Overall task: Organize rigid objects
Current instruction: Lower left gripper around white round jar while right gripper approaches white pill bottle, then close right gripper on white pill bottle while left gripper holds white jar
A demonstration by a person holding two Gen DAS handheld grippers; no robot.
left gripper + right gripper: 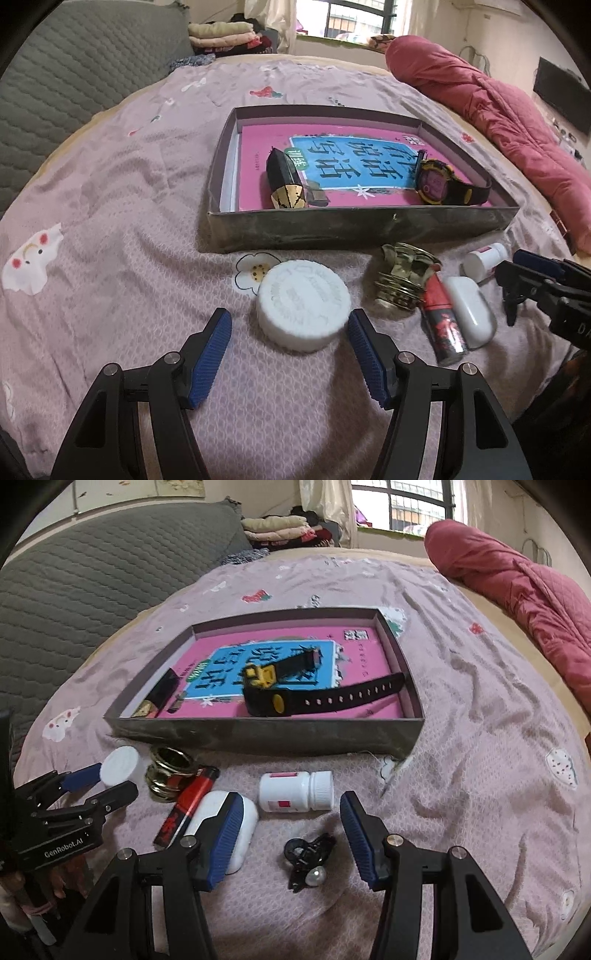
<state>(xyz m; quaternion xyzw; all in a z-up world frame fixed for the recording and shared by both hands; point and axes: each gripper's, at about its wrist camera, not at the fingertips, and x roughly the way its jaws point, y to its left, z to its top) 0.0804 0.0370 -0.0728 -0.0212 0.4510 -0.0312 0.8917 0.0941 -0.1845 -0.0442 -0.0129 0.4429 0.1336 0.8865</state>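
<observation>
While both tools are hovering over the pink bedsheet (110, 266), here's how things are lying:

L gripper: left gripper (290, 354) is sitting lower center of left view, jaws wide, holding nothing; white round jar (303, 304) is lying just ahead btwn the fingers, right pad near its edge.
R gripper: right gripper (291, 836) is spreading wide at lower center of right view, empty; black hair clip (306, 860) w/ a pearl is lying btwn the fingers.
Box: dark shallow box (266, 734) is sitting mid-frame, holding a pink book (369, 709), watch (273, 698) & black-gold lipstick (286, 181).
Loose items: white pill bottle (295, 790) is lying on its side just ahead of R gripper; white case (240, 827) is touching its left pad; red lighter (186, 805) & gold cap (170, 775) are lying center-left, near each other.
</observation>
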